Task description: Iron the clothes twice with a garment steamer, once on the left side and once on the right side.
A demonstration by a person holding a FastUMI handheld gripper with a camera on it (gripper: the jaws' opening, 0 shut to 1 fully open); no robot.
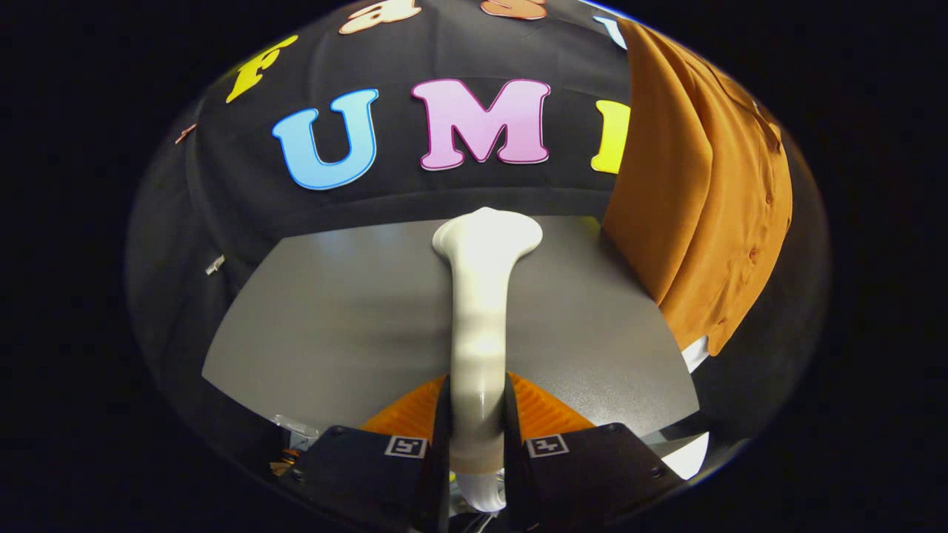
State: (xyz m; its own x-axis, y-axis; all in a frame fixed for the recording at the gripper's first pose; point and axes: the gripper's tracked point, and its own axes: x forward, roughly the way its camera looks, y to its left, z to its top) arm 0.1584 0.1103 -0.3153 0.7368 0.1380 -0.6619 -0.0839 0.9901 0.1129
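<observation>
Right of the orange shirt (703,192) unsteamed, your gripper (478,437) clenches the garment steamer (480,311); swing its head onto the fabric.

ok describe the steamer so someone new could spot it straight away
Start at the grey table. Over it, a cream garment steamer runs forward from the gripper, whose fingers are clamped on its handle. Its flared head, left of the hanging orange shirt, sets it apart.
</observation>
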